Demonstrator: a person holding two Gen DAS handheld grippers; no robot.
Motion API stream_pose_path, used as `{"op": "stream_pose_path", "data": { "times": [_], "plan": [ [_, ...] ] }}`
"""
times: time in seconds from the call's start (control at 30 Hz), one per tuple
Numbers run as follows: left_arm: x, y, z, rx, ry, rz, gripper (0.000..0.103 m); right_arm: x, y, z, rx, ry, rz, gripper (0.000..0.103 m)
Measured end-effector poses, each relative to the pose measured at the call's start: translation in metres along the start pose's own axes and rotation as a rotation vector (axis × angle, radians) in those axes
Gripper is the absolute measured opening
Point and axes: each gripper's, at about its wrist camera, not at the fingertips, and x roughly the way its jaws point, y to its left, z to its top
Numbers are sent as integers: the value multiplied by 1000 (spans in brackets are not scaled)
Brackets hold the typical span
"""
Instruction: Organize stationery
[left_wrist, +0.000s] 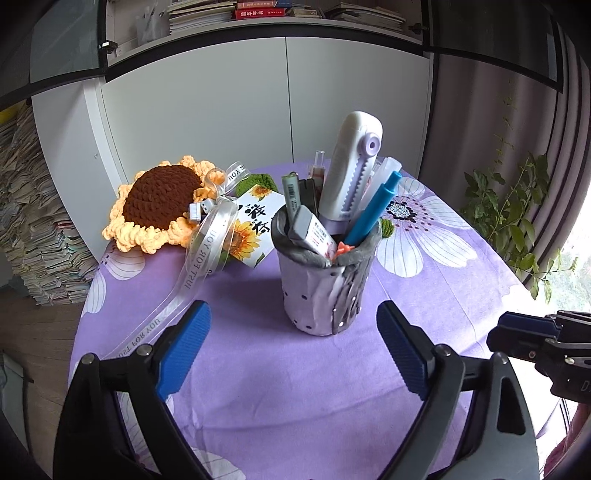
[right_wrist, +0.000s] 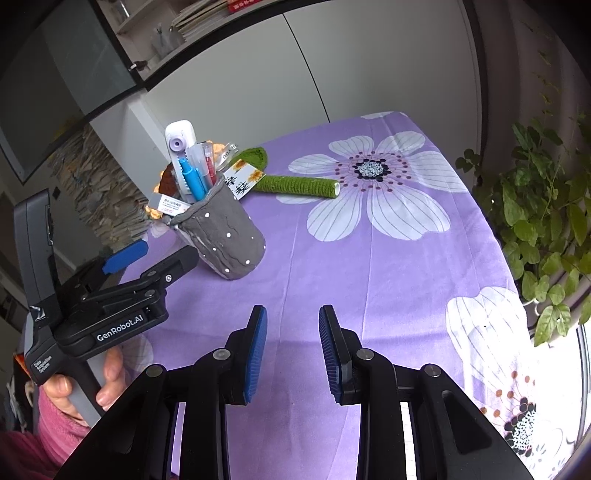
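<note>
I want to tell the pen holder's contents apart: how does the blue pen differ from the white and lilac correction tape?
The blue pen is slim and plain blue; the correction tape is broad, white with lilac toothed trim. The pen leans to the right, while the tape stands higher and nearer upright. Both stick out of the grey pen holder.

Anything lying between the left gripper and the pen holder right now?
No. In the left wrist view only bare purple tablecloth lies between the open left gripper and the pen holder; nothing is between its fingers.

Full pen pot (left_wrist: 325, 295) before open tongs (left_wrist: 291, 347)
</note>
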Motion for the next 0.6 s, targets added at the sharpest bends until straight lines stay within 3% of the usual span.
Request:
{"op": "stream_pose_path", "data": {
  "times": [0.27, 0.43, 0.6],
  "plan": [
    [-52, 2, -3, -2, -81, 21, 93, -15, 22, -6, -26, -12, -6, 30],
    [-85, 4, -10, -3, -141, 23, 101, -39, 43, -13, -65, -74, -57, 30],
    [-117, 8, -21, -13, -187, 31, 102, -64, 70, -24, -134, -146, -126, 30]
  ]
}}
